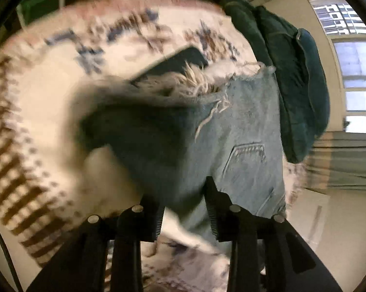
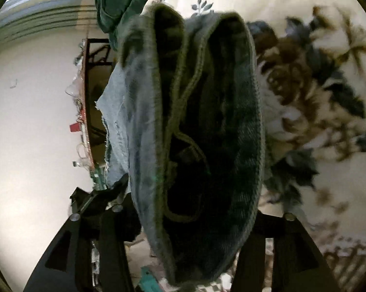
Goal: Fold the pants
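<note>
- Left wrist view showed the jeans (image 1: 243,131) lifted off the patterned bedspread (image 1: 49,112), with a frayed, torn edge uppermost in the frame and a back pocket lower down.
- We saw the left gripper (image 1: 185,209) clamped on the denim, its two fingers pinching the cloth near the pocket end.
- Right wrist view gave us the jeans (image 2: 197,126) as a bunched bundle hanging straight ahead of the camera, hemmed edges curling in two loops.
- We judged the right gripper (image 2: 195,221) to be grasping the jeans as well; the cloth ran down between its fingers, though the fabric hid the pads themselves.
- A dark green garment (image 1: 292,77) lay beside the jeans on the bedspread, apart from our work.
- As to progress, we judged the fold to be under way and not finished: the jeans were held up in the air and doubled over loosely, and both pictures were blurred.
- What was left, by our reckoning, was to lay the jeans down flat on the bedspread, square the edges, and make any last fold.
- The long axis of the jeans ran away from each gripper, up the frame in both views; from the left, the pocket end sat nearest the fingers and the frayed edge farthest.
- Which end was the waistband in the right view, we could not tell.
</note>
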